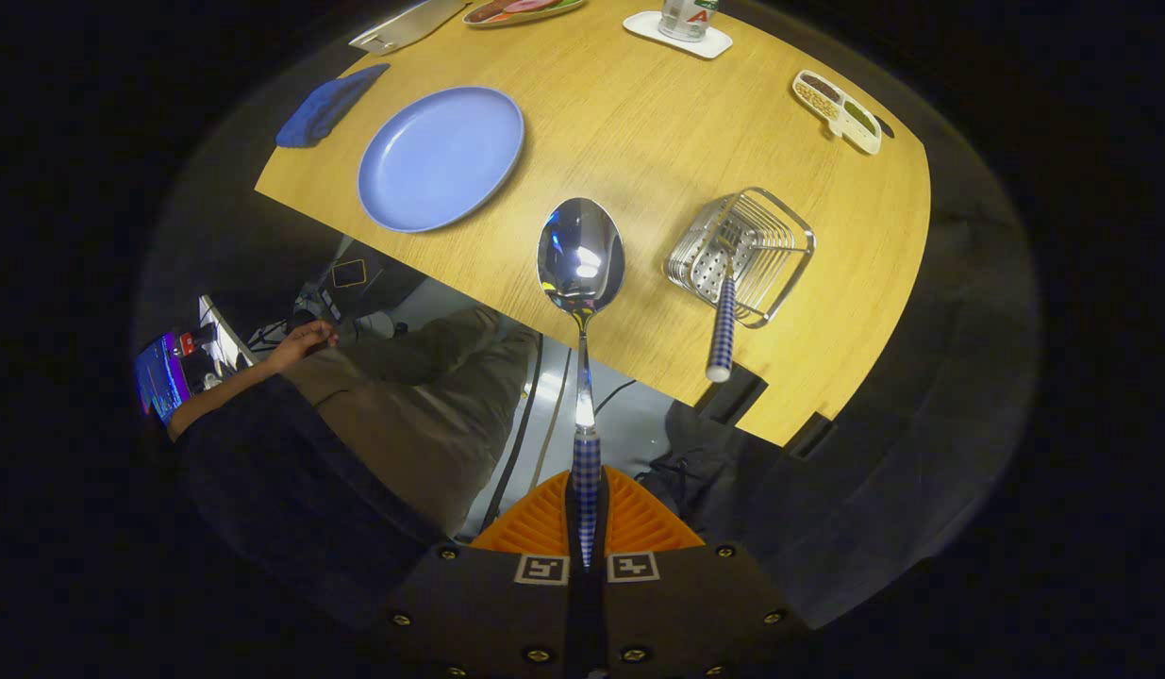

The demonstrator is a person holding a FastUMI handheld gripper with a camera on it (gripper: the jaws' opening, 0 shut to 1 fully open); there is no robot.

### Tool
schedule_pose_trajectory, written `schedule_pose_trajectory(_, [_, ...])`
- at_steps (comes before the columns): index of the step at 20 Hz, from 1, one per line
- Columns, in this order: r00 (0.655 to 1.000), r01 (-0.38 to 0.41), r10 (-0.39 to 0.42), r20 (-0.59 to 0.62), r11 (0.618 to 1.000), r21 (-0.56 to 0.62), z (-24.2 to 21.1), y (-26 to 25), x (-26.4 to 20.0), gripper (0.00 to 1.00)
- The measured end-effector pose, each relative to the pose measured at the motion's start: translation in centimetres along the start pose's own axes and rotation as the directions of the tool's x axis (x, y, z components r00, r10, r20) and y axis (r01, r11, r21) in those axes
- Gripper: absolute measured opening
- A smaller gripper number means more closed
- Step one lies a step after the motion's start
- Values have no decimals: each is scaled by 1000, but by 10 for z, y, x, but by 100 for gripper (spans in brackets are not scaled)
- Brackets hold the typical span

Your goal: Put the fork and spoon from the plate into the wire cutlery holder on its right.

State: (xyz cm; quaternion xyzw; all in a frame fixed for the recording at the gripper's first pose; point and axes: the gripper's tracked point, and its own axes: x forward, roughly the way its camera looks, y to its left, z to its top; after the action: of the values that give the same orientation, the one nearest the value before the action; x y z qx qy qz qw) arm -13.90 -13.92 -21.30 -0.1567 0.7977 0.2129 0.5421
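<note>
My gripper is shut on the checked handle of a spoon, which points straight ahead with its shiny bowl hanging high over the table's front edge. The blue plate lies bare on the wooden table, beyond the fingers to the left. To the right of the spoon's bowl stands the wire cutlery holder. A fork stands in it, its checked handle sticking out toward me.
A blue cloth lies left of the plate. At the table's far side are a white tray, a dish of food, a bottle on a white coaster and a compartment dish. A person's legs are below left.
</note>
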Motion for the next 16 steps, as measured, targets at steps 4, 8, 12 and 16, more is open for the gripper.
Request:
schedule_pose_trajectory(4, [999,24,-23,-33,999,24,-22,-30,-4,1])
schedule_pose_trajectory(8, [996,64,-60,-63,997,53,-32,-55,-9,1])
schedule_pose_trajectory(12, [996,58,-50,-78,993,101,-27,-73,-10,1])
schedule_pose_trajectory(16, [991,56,-41,-125,992,115,-20,-87,-12,1])
